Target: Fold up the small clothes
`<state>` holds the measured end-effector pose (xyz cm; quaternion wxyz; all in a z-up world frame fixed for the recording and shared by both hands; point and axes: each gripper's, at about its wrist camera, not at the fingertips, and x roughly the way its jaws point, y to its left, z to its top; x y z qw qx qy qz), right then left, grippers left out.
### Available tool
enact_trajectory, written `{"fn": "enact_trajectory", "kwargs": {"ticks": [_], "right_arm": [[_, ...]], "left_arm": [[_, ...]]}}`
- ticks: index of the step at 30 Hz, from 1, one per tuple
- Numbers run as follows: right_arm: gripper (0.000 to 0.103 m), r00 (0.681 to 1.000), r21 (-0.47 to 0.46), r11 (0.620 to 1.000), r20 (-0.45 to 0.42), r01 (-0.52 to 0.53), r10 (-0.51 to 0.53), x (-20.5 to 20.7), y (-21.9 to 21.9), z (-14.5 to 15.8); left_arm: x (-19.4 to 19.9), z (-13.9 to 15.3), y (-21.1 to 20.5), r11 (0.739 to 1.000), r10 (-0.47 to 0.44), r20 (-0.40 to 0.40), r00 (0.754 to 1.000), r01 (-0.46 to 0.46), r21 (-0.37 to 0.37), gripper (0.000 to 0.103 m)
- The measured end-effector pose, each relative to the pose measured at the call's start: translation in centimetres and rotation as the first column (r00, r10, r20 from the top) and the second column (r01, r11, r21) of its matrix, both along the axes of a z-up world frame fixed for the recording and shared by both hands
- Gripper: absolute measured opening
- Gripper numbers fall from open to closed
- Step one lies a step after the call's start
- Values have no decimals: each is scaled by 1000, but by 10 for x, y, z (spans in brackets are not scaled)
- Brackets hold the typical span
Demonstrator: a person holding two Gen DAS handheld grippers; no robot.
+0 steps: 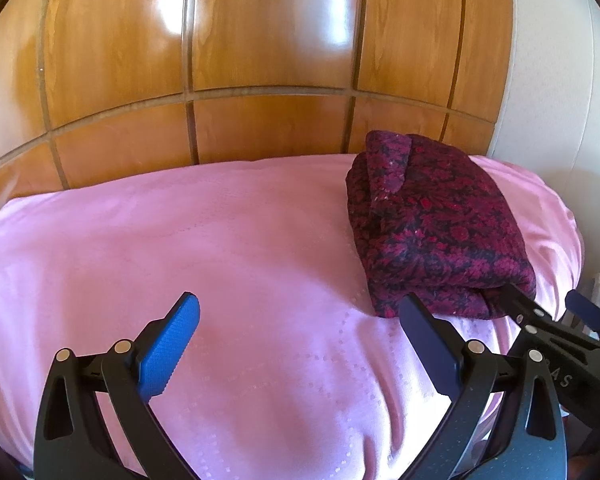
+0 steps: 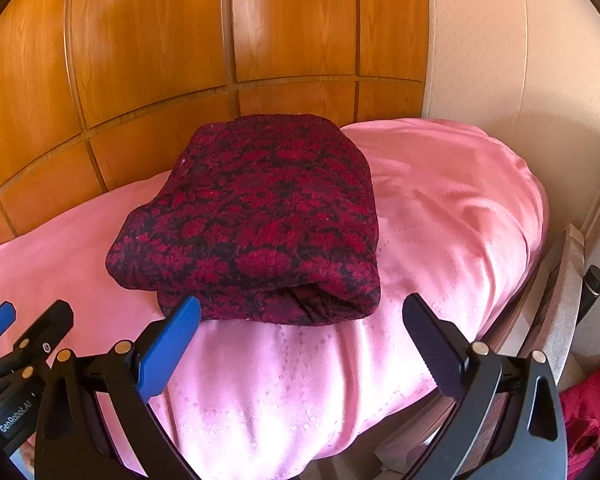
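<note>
Here we see the folded dark-red patterned garment [image 2: 256, 216] lying on the pink bedspread [image 1: 180, 240] before the wooden headboard [image 1: 220, 60]; our left tool [image 1: 300, 344] and right tool [image 2: 300, 344] are both spread, released, just short of it.

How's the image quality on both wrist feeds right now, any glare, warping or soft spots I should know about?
Left wrist view: bright window glare on the wooden panels, strong fisheye bowing of their seams, dark corner vignette; the folded garment is sharp. Right wrist view: softer sheen on the panels, warmer tint, the pink bedspread slightly washed out in sunlight; the garment's weave stays clear.
</note>
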<state>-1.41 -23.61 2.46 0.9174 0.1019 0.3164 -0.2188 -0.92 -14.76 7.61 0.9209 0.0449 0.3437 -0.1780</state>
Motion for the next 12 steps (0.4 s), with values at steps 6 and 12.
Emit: {"fn": "enact_trajectory", "kwargs": {"ticks": [6,12], "right_arm": [[101,1000,12,1000,17,-19,19,-2,0,1],[101,995,96,995,97,-11,2,-4,-40,20]], "left_arm": [[5,-5,0,1000,11,-26,1000,-11,13,96],[14,-15,4,998,57,-69,996,-56,18,97]]}}
